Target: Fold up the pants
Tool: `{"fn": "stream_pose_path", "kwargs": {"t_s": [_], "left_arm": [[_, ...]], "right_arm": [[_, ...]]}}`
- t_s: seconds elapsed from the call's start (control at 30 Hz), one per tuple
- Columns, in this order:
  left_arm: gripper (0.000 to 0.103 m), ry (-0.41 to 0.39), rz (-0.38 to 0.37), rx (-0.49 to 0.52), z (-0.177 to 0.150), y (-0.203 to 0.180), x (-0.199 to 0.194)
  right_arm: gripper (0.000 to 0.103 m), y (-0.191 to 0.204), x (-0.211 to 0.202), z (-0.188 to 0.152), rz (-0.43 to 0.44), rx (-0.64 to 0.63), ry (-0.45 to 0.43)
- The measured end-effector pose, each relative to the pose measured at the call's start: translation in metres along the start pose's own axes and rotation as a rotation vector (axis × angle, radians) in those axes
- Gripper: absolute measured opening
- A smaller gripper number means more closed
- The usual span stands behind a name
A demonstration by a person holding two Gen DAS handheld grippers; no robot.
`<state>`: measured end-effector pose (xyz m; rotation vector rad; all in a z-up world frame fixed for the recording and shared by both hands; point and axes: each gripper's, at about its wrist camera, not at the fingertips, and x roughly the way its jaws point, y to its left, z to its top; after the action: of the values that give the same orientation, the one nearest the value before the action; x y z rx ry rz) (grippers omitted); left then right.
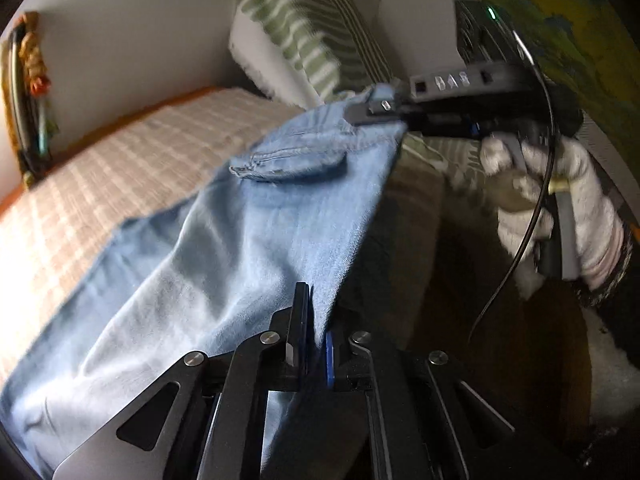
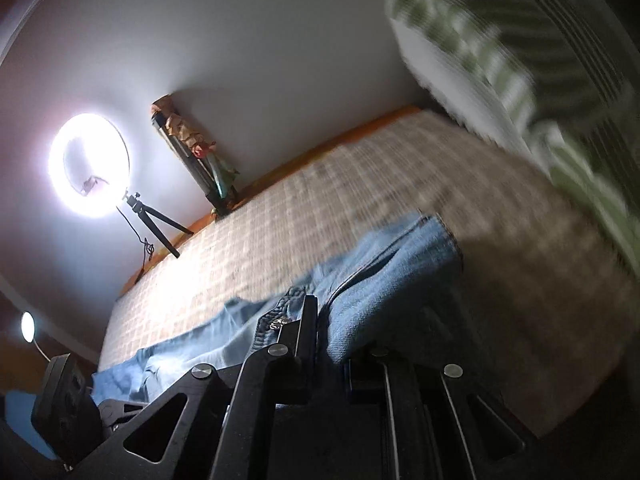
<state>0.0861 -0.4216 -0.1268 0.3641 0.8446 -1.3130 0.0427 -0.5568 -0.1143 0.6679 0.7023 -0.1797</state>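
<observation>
Two edges of the light blue pants [image 1: 256, 216] are pinched, one in each closed tool: the left tool [image 1: 316, 320] on a side edge, the right tool [image 1: 372, 110] at the waistband. The pants are half lifted off the checked bed [image 1: 120, 152]. Both corners should be carried across together, level and taut, so the fold lands flat

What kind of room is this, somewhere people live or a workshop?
Most likely a bedroom in a home: a bed with a checked cover against a plain wall, a green-striped pillow at its end, and light blue jeans spread across it. A ring light on a small tripod suggests filming.
</observation>
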Motion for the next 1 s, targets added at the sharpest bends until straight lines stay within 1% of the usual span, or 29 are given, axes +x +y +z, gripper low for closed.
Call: {"fn": "stream_pose_path", "kwargs": {"t_s": [0.17, 0.2, 0.27, 0.3, 0.33, 0.4, 0.47, 0.5, 0.53, 0.57, 0.67, 0.73, 0.77, 0.83, 0.87, 0.9, 0.97, 1.0], "left_arm": [[0.006, 0.081, -0.043, -0.001, -0.010, -0.006, 0.011], [0.009, 0.090, -0.044, 0.000, -0.012, -0.008, 0.011], [0.010, 0.109, -0.072, -0.020, -0.013, -0.008, 0.008], [0.012, 0.106, -0.084, -0.039, -0.013, -0.006, 0.004], [0.014, 0.099, -0.100, -0.066, -0.013, -0.001, -0.002], [0.020, 0.074, -0.126, -0.126, -0.014, 0.011, -0.019], [0.021, 0.039, -0.098, -0.154, -0.019, 0.023, -0.039], [0.021, 0.023, -0.060, -0.155, -0.023, 0.029, -0.051], [0.021, 0.014, -0.022, -0.154, -0.027, 0.034, -0.060], [0.021, 0.007, 0.023, -0.158, -0.032, 0.043, -0.069], [0.021, 0.016, 0.109, -0.200, -0.050, 0.069, -0.087], [0.021, 0.029, 0.150, -0.244, -0.067, 0.086, -0.094], [0.021, 0.035, 0.163, -0.263, -0.075, 0.093, -0.096], [0.021, 0.052, 0.180, -0.292, -0.089, 0.102, -0.096], [0.021, 0.063, 0.180, -0.301, -0.096, 0.105, -0.094], [0.021, 0.073, 0.176, -0.306, -0.100, 0.105, -0.092], [0.021, 0.097, 0.163, -0.304, -0.109, 0.103, -0.084], [0.021, 0.105, 0.162, -0.300, -0.112, 0.101, -0.081]], "right_arm": [[0.006, -0.045, 0.016, -0.031, 0.038, 0.140, 0.049], [0.006, -0.051, 0.020, -0.035, 0.040, 0.148, 0.060], [0.006, -0.060, 0.025, -0.041, 0.023, 0.138, 0.075], [0.006, -0.063, 0.029, -0.044, 0.008, 0.138, 0.082], [0.006, -0.067, 0.031, -0.045, 0.008, 0.143, 0.088], [0.006, -0.074, 0.035, -0.049, 0.015, 0.160, 0.095], [0.006, -0.078, 0.037, -0.051, 0.020, 0.162, 0.098], [0.006, -0.078, 0.038, -0.052, 0.017, 0.156, 0.100], [0.006, -0.076, 0.038, -0.051, 0.040, 0.156, 0.079], [0.006, -0.073, 0.038, -0.049, 0.038, 0.149, 0.080], [0.006, -0.066, 0.035, -0.046, 0.017, 0.112, 0.093], [0.006, -0.063, 0.031, -0.045, -0.007, 0.086, 0.105], [0.007, -0.062, 0.030, -0.045, -0.021, 0.073, 0.114], [0.014, -0.059, 0.028, -0.044, -0.088, 0.038, 0.142], [0.024, -0.058, 0.026, -0.043, -0.118, 0.024, 0.149], [0.028, -0.058, 0.020, -0.042, -0.152, 0.007, 0.144], [0.028, -0.057, 0.007, -0.038, -0.183, -0.014, 0.116], [0.030, -0.054, -0.003, -0.034, -0.193, -0.027, 0.089]]}}
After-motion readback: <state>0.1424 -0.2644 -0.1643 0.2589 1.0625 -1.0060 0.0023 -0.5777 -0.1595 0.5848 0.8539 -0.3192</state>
